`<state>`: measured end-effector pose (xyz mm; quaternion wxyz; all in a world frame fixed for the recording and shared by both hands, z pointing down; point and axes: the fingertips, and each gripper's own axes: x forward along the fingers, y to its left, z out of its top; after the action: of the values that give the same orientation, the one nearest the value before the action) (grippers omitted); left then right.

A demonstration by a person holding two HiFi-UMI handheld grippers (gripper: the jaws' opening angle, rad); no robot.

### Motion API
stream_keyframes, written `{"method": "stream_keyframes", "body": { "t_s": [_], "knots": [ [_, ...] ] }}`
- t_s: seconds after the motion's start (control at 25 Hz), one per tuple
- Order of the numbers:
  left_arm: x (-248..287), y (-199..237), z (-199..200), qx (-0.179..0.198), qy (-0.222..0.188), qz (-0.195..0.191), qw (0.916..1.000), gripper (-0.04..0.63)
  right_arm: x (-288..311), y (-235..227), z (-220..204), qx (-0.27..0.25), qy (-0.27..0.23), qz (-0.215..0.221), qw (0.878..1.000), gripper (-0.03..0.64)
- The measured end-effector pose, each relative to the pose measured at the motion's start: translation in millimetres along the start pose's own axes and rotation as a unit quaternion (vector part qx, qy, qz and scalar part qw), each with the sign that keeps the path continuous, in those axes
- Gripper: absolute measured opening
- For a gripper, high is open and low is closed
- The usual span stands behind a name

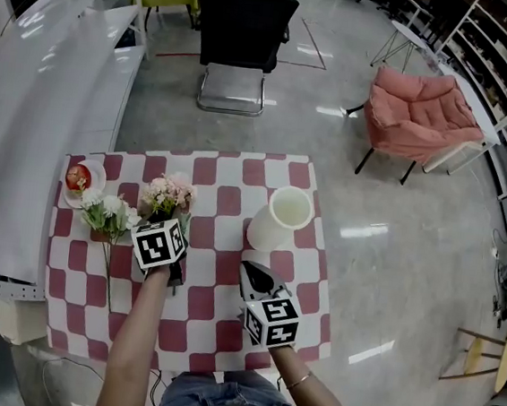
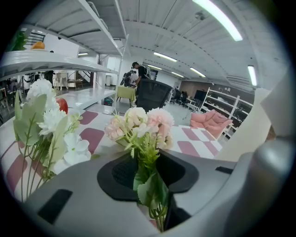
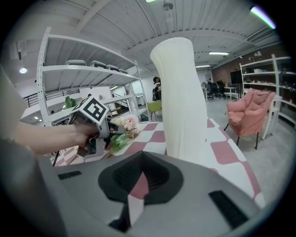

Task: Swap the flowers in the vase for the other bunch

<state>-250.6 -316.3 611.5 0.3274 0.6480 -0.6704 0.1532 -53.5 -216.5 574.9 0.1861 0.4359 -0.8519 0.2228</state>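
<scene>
An empty white ribbed vase (image 1: 281,218) (image 3: 182,102) stands upright on the red-and-white checked cloth (image 1: 236,196). Left of it is the pink bunch (image 1: 169,193) (image 2: 141,125) (image 3: 127,124), its heads pointing away from me. My left gripper (image 1: 172,225) (image 2: 147,173) is shut on that bunch's green stems, low over the cloth. A white bunch (image 1: 108,214) (image 2: 51,120) lies flat further left. In front of the vase, my right gripper (image 1: 248,267) (image 3: 141,178) is shut and holds nothing.
A small plate with a red apple (image 1: 78,176) sits at the table's far left corner. A long white counter (image 1: 41,85) runs along the left. Beyond the table are a black office chair (image 1: 240,34) and a pink armchair (image 1: 425,112).
</scene>
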Motion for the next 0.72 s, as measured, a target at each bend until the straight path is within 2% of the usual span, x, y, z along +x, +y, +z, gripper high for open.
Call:
{"method": "stream_keyframes", "body": {
  "t_s": [0.36,0.72],
  "knots": [
    [-39,-33,46,0.017,-0.071,-0.038,0.9966,0.120,-14,1,7,0.002,-0.016,-0.005,1.000,0.011],
    [-96,-75,96,0.041,-0.154,-0.098,0.9824,0.110,-35,5,15,-0.002,-0.040,-0.014,0.999,0.010]
  ]
}}
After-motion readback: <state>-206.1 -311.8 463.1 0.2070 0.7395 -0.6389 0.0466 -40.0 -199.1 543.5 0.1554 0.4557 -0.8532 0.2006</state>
